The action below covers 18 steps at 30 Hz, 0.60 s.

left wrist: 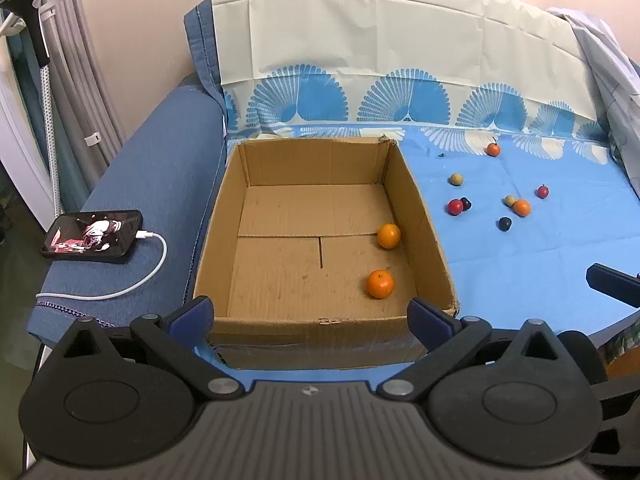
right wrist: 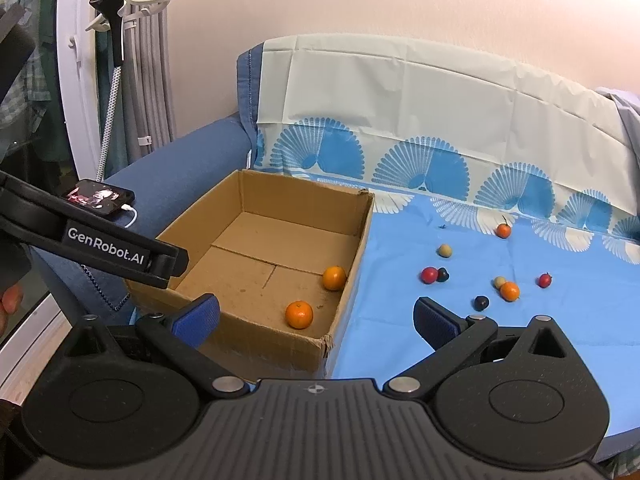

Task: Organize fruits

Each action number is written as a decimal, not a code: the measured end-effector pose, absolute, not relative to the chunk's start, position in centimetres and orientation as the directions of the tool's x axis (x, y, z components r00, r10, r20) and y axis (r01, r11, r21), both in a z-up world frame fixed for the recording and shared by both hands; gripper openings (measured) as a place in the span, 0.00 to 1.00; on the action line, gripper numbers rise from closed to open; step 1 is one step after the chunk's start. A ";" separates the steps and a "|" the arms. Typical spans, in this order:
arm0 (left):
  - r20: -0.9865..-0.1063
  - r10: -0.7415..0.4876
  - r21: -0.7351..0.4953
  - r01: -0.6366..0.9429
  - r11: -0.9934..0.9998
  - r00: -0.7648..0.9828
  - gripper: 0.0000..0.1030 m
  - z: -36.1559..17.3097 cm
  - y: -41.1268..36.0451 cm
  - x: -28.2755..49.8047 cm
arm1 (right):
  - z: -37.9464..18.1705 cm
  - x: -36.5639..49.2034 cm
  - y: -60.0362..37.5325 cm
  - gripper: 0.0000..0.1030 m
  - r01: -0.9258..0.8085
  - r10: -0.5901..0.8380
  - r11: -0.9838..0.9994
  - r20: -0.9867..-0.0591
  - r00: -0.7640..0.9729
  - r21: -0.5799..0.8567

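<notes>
- The box (left wrist: 328, 168) is brown cardboard. It looks dull and a bit rough, and its far right corner is torn.
- The two oranges (left wrist: 380, 284) inside it have bumpy, slightly shiny skin.
- The blue sheet (left wrist: 520, 264) under the small fruits is thin and smooth, with fold lines.
- The sofa arm (left wrist: 152, 184) on the left is soft blue cloth, like jeans.
- The phone (left wrist: 93, 236) on it has a shiny glass screen.
- The left gripper (left wrist: 312, 316) is matt black plastic with silver metal pins.
- Its fingertips (left wrist: 192, 316) have blue ridged pads.
</notes>
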State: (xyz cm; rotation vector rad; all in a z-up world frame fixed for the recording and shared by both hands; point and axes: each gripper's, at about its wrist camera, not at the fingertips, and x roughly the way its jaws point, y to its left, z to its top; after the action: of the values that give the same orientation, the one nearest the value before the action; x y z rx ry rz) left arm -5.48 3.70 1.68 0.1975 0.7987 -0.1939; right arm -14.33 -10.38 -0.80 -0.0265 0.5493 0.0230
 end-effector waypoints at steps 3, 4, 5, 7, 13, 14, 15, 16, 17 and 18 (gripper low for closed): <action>-0.723 -0.098 0.103 0.247 0.964 0.684 1.00 1.8 3.7 -5.5 | -0.7 -14.3 -10.4 0.99 -0.029 0.015 0.999 -0.522 0.853 -0.019; -0.722 -0.098 0.104 0.247 0.963 0.685 1.00 1.8 3.7 -5.5 | -0.7 -14.3 -10.4 0.99 -0.030 0.016 0.999 -0.522 0.853 -0.018; -0.722 -0.097 0.105 0.247 0.963 0.685 1.00 1.9 3.7 -5.5 | -0.7 -14.3 -10.4 0.99 -0.030 0.016 0.999 -0.521 0.853 -0.018; -0.721 -0.097 0.105 0.247 0.963 0.686 1.00 1.9 3.7 -5.5 | -0.7 -14.2 -10.4 0.99 -0.031 0.017 0.999 -0.521 0.853 -0.017; -0.723 -0.096 0.108 0.249 0.962 0.684 1.00 1.9 3.7 -5.3 | -0.5 -14.1 -10.6 0.99 -0.033 0.020 0.999 -0.525 0.851 -0.014; -0.724 -0.095 0.108 0.249 0.962 0.683 1.00 1.9 3.7 -5.3 | -0.5 -14.1 -10.6 0.99 -0.033 0.021 0.999 -0.526 0.850 -0.013; -0.726 -0.095 0.109 0.249 0.962 0.682 1.00 1.9 3.6 -5.3 | -0.5 -14.1 -10.7 0.99 -0.033 0.021 0.999 -0.526 0.850 -0.012; -0.727 -0.095 0.109 0.250 0.962 0.681 1.00 1.9 3.6 -5.2 | -0.5 -14.0 -10.7 0.99 -0.032 0.022 0.999 -0.527 0.850 -0.010; -0.727 -0.094 0.109 0.250 0.962 0.680 1.00 1.9 3.6 -5.2 | -0.5 -14.0 -10.8 0.99 -0.031 0.022 0.999 -0.527 0.849 -0.009; -0.728 -0.094 0.110 0.251 0.962 0.679 1.00 1.9 3.5 -5.1 | -0.5 -13.9 -10.9 0.99 -0.031 0.023 0.999 -0.528 0.849 -0.007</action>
State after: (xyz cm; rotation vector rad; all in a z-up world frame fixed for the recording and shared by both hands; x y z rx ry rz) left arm -5.11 3.54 1.88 0.2079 0.8023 -0.1952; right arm -13.93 -10.88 -0.53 -0.0154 0.5558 0.0282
